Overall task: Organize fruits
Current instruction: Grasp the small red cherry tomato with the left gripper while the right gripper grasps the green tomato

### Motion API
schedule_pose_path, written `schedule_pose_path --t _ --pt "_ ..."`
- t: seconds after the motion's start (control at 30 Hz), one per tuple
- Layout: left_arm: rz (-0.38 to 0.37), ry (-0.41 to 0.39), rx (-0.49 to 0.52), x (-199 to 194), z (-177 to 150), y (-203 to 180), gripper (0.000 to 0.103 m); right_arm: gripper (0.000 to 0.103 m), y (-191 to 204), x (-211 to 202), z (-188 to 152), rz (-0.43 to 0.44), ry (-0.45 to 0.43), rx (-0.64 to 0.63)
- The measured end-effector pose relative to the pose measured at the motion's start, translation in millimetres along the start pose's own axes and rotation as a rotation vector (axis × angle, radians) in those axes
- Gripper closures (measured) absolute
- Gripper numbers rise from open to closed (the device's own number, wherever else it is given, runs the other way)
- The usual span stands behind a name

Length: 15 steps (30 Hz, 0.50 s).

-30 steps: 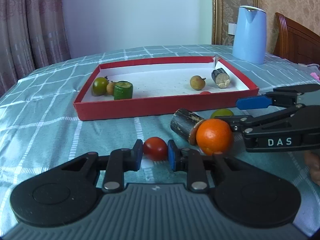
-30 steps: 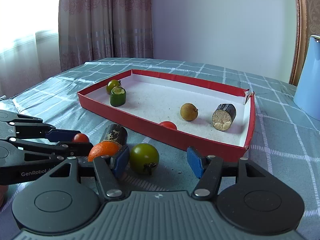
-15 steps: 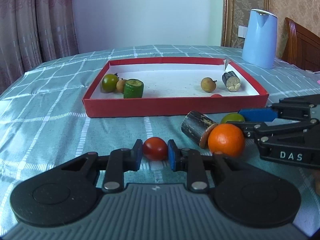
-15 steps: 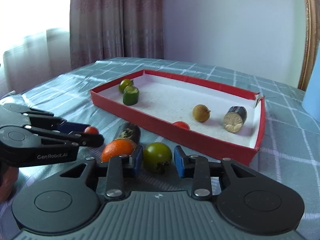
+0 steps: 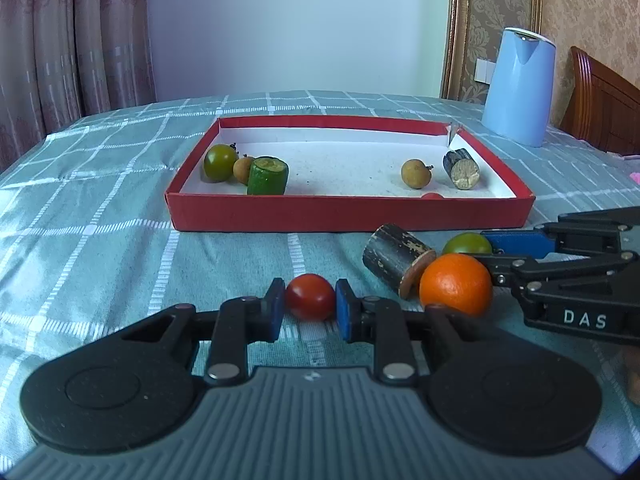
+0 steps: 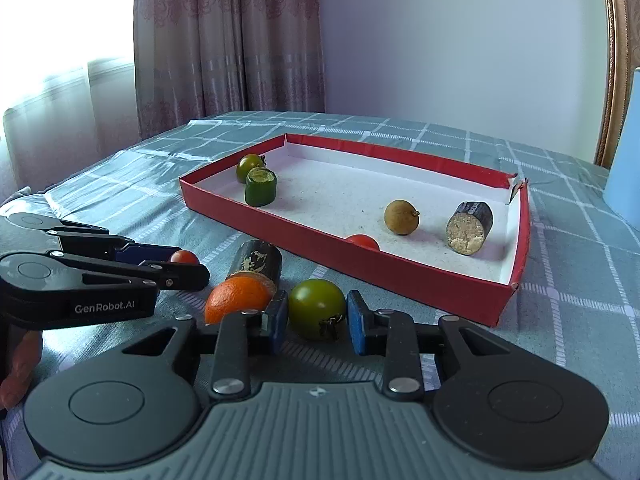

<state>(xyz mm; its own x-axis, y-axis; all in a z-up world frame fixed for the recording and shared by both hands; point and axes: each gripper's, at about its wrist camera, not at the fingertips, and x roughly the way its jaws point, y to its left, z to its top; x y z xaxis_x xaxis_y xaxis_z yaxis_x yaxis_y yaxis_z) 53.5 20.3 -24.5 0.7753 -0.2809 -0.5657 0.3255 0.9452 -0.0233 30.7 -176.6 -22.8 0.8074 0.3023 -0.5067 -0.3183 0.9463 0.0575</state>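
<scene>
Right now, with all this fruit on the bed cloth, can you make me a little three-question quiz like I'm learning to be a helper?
1. True or false: the left claw grips the small red tomato.
2. Which fruit sits between the right claw's pads: A the round orange, B the green tomato, C the brown longan?
3. Fill in: the cut green cucumber piece lies inside the red cardboard ____.

Key: 1 true; 2 B; 3 tray.
</scene>
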Motion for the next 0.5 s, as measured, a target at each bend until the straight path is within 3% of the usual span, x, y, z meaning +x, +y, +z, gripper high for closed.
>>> schedule_pose_path --t 0.5 --pt "0.027 -0.004 0.025 0 0 -4 0.079 0.073 9 -17 -3 -0.029 -0.072 -0.049"
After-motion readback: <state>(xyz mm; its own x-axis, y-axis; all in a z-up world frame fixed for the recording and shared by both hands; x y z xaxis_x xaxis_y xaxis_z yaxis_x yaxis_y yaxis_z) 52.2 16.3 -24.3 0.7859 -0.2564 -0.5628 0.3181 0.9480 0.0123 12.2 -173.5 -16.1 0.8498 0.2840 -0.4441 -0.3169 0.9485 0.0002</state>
